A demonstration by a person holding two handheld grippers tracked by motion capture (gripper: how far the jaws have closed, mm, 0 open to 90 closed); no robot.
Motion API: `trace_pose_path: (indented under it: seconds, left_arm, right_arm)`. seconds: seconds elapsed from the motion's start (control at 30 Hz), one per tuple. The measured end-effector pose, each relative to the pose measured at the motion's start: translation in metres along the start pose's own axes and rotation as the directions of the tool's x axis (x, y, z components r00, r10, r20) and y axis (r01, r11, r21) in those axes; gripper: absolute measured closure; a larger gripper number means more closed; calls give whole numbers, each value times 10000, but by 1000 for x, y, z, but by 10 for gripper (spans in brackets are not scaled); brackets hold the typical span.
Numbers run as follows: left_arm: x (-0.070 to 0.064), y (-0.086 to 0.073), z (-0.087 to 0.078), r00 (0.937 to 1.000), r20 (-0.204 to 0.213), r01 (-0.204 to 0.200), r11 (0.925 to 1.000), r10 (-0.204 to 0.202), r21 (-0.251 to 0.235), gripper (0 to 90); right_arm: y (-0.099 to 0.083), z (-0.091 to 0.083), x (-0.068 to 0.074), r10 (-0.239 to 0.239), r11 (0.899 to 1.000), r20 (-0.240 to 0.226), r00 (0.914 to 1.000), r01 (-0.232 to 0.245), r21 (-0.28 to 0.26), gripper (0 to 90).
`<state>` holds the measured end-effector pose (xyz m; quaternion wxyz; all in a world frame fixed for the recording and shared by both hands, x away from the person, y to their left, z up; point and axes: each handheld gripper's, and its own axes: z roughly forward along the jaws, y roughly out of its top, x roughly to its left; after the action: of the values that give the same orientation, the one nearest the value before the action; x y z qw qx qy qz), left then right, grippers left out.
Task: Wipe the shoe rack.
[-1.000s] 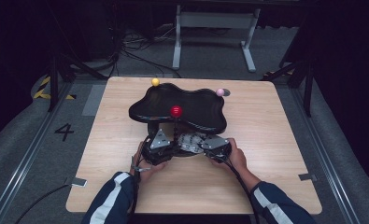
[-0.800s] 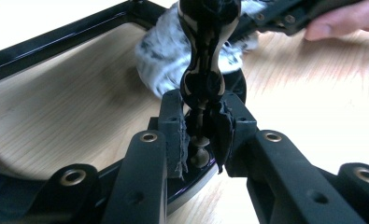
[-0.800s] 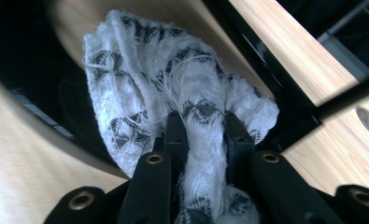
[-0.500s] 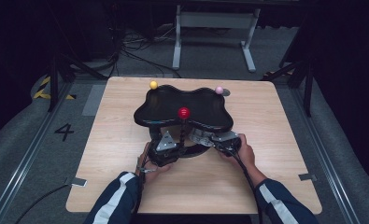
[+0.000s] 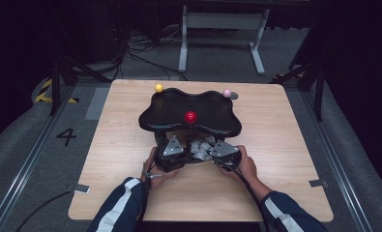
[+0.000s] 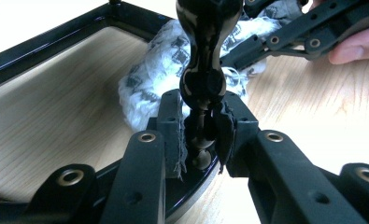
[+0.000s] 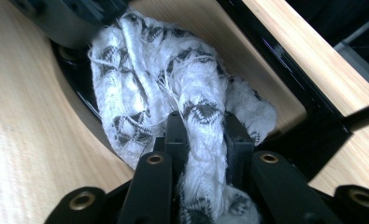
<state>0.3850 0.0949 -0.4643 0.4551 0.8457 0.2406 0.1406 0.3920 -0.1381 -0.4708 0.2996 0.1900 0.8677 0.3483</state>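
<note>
- My left gripper is clamped on the black turned leg of the upturned black tray; jaws pinch the narrow neck just above the frame rail.
- My right gripper is clenched on the white patterned cloth, a bunched fold between the jaws, the rest spilling ahead of them.
- In the high view both grippers, left and right, sit side by side at the near edge of the tray, with the cloth between them.
- Cloth lies against the leg and over the frame rail; I read this as wiping the tray's legs and underside.
- Progress: mid-job by my estimate. Near leg is being worked; the red-tipped, yellow-tipped and pink-tipped legs stand apart from the cloth, and I can't tell if they're clean.
- Containers: only the tray, turned feet-up on the wooden table. Nothing is carried in it; the cloth is tucked partly inside its rim at the near side.
</note>
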Motion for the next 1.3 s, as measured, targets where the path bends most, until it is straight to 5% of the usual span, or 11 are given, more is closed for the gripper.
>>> trace_pose_path:
  seconds: [0.23, 0.27, 0.5, 0.57, 0.9, 1.3]
  left_arm:
    - [-1, 0, -3, 9988, -179, -453, 9988, 457, 202, 695]
    - [1, -1, -6, 9986, -152, -501, 9979, 508, 417, 689]
    - [3, -2, -12, 9960, 95, -894, 9944, 890, 563, 710]
    - [3, -2, -12, 9958, 182, -908, 9943, 900, 556, 742]
    - [4, -2, -10, 9983, 265, -530, 9973, 517, 499, 747]
    - [-3, 1, -2, 9996, 226, -197, 9989, 187, 420, 746]
  right_arm:
    - [-11, 1, -15, 96, 9996, 597, 9982, -112, 265, 766]
    - [-15, 1, -21, 430, 9984, 710, 9965, -455, 334, 767]
    - [-27, 2, -39, 477, 9954, 1358, 9896, -584, 757, 767]
    - [-32, 2, -44, 775, 9941, 1274, 9888, -863, 651, 767]
    - [-29, 1, -40, 504, 9960, 1012, 9936, -575, 687, 769]
    - [-10, -9, -9, 84, 9992, -224, 9997, -75, 386, 768]
